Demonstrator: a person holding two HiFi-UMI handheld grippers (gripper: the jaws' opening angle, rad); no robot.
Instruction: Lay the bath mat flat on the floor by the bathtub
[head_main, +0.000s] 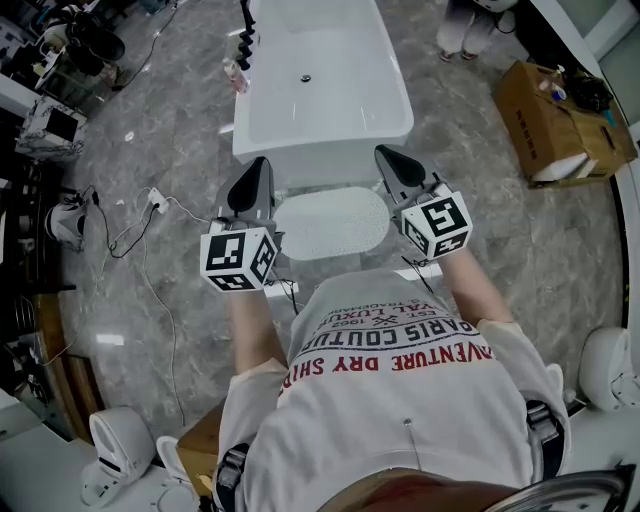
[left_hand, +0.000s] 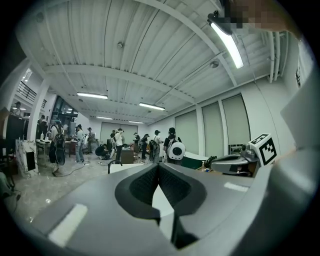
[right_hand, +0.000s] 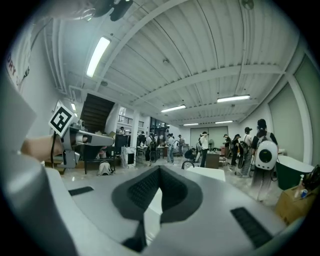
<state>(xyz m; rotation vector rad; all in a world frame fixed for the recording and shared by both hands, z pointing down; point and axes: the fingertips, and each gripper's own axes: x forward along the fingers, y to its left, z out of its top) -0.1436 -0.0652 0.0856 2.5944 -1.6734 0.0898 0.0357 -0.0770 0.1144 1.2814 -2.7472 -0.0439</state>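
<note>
A pale oval bath mat (head_main: 330, 222) lies flat on the grey marble floor, against the near end of the white bathtub (head_main: 262, 140). My left gripper (head_main: 258, 165) hangs above the mat's left edge and my right gripper (head_main: 385, 155) above its right edge. Both are lifted off the floor and point forward. In the left gripper view the jaws (left_hand: 159, 167) are shut with nothing between them. The right gripper view shows the same for its jaws (right_hand: 160, 170). Each gripper view looks level across the room, and the mat does not appear in either.
A cardboard box (head_main: 560, 125) stands on the floor at the right. Cables (head_main: 150, 230) run over the floor at the left. Bottles (head_main: 235, 75) sit beside the tub's left side. Someone's legs (head_main: 465, 30) stand beyond the tub. Several people (left_hand: 117, 145) stand across the room.
</note>
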